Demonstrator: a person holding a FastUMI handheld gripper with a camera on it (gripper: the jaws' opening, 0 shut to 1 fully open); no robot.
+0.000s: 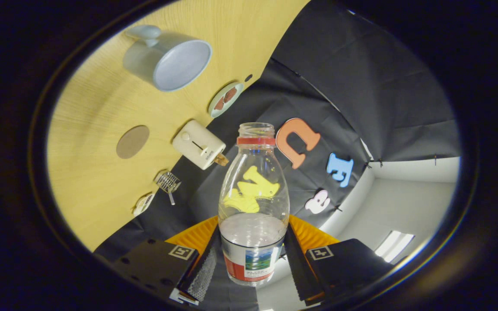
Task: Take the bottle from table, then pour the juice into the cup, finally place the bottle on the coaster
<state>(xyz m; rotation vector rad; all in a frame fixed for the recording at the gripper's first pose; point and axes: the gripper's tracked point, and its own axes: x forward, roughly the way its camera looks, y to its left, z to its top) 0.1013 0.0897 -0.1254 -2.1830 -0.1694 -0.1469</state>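
Note:
A clear plastic bottle with a red neck ring, no cap and a printed label sits between my fingers, and my gripper is shut on its lower body. It is held in the air and the whole view is rolled sideways, with the wooden table off to one side. A little pale liquid lies in the bottle's lower part near the label. The pale blue cup stands far beyond the fingers on the table, its open mouth showing. A round brown coaster lies flat on the table, between the cup and the fingers.
A small white toaster stands near the table's back edge. A plate with brown pieces lies beside it. A small wire rack and a pale flat object sit closer to my fingers. Black cloth hangs behind the table.

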